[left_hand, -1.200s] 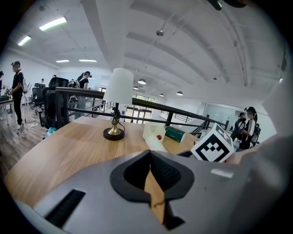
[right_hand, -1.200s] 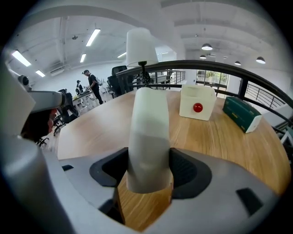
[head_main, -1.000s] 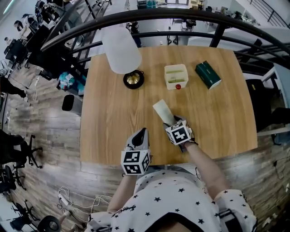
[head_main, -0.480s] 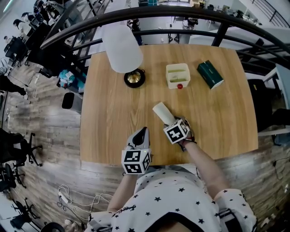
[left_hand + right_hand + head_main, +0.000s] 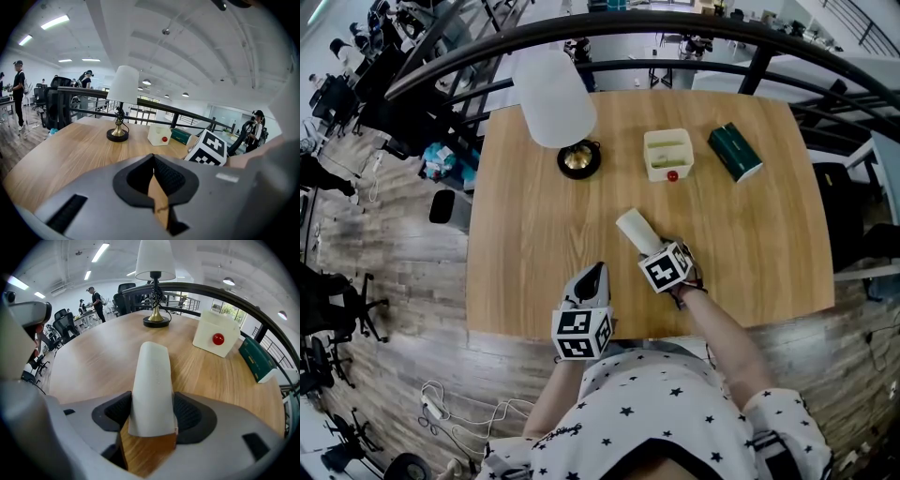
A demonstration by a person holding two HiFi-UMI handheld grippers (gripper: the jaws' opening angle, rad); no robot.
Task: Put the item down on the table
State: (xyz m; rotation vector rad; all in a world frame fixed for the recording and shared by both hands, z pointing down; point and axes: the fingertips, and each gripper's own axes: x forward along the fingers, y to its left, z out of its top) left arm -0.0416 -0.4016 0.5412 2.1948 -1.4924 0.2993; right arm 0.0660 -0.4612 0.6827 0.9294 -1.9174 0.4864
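Having edged slightly forward, the right gripper (image 5: 152, 416) is holding the white item (image 5: 152, 376) in wide-set fingers low over the counter (image 5: 534, 234), likely needing a level lowering before release, while the left gripper (image 5: 154, 187) is idling with fingers together, empty.

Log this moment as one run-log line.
right claw: clamped on white item | white item: over table, unreleased | left claw: shut, empty

No readable text, item (image 5: 153, 380) embossing seemingly illegible
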